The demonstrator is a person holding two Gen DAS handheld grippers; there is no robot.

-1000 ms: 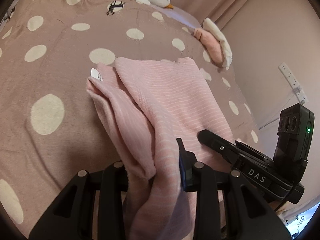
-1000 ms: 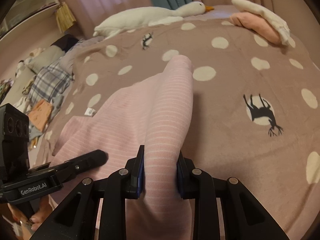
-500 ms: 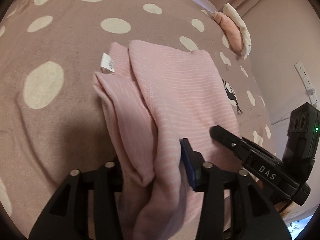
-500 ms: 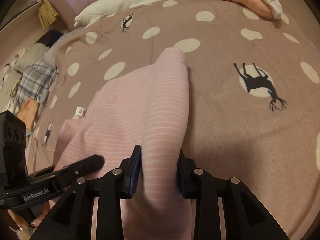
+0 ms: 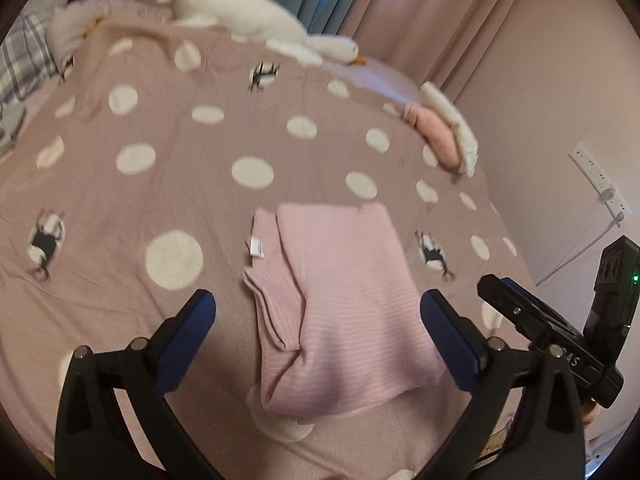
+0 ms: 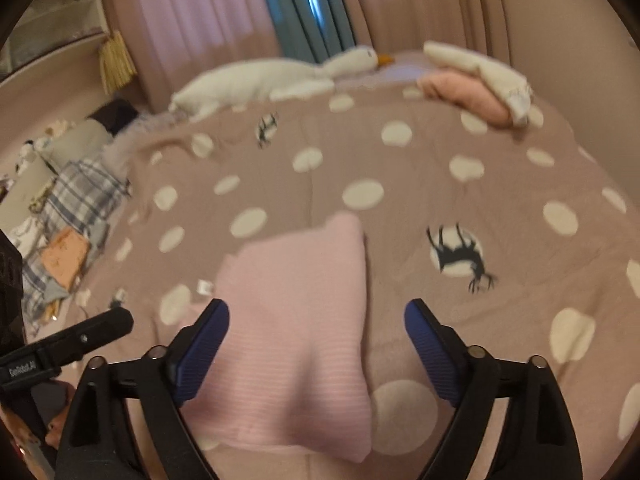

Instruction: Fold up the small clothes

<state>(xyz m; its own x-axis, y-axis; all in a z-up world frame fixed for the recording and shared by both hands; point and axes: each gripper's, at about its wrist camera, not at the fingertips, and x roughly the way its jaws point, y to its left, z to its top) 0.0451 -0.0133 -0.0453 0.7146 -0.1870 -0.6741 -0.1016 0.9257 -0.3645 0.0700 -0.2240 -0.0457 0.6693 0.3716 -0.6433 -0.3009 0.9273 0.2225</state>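
Note:
A pink striped garment [image 5: 340,304] lies folded on the spotted bedspread [image 5: 168,168], with a white label [image 5: 256,247] showing at its left edge. My left gripper [image 5: 318,312] hangs above its near end, jaws opening wide, nothing pressed between the blue pads. In the right wrist view the same garment [image 6: 296,344] lies flat under my right gripper [image 6: 316,322], whose jaws are also opening and stand clear of the cloth. Each view shows the other gripper at its side edge.
A white goose plush [image 6: 272,80] lies along the far side of the bed. Folded pink and cream clothes [image 6: 476,80] are stacked at the far right corner. A plaid cloth [image 6: 80,200] and clutter sit off the left side. A wall with a socket strip [image 5: 600,176] runs close on the right.
Both grippers let go of the pink garment, opened wide and rose back from it. The garment now lies flat and folded on the bedspread.

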